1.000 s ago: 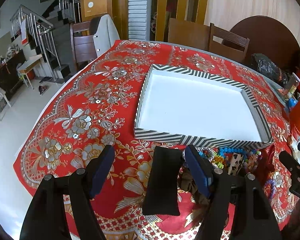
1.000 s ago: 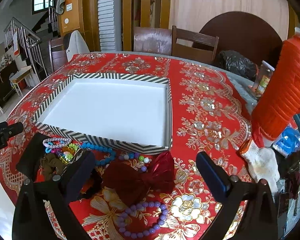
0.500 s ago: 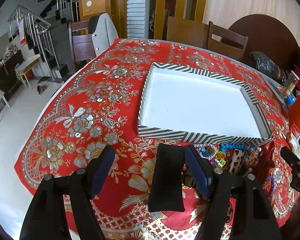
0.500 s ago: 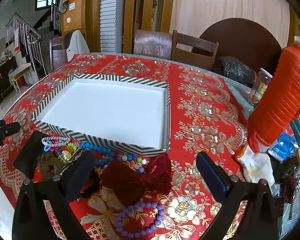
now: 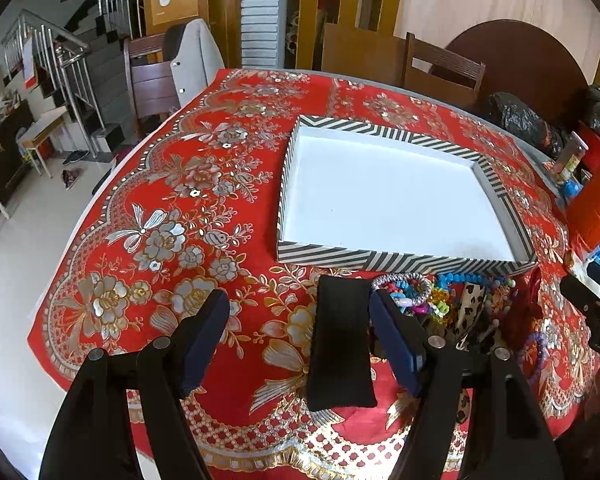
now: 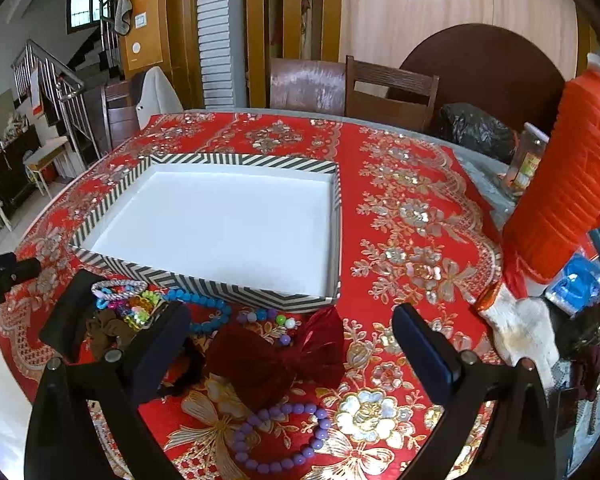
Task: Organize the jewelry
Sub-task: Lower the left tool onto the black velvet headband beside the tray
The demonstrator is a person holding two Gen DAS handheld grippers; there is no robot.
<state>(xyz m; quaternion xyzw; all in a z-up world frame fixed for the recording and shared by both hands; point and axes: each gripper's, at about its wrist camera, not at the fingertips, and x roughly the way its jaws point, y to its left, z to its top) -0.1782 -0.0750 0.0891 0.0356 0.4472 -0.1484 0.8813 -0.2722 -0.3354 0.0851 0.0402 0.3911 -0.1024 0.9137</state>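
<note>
We're seeing both grippers spread wide, gripping nothing: left gripper hanging over the black pouch, right gripper over the maroon bow. Jewelry pile (beads, bracelets) is lying just before the striped tray.

Open tray; cluttered near side
</note>
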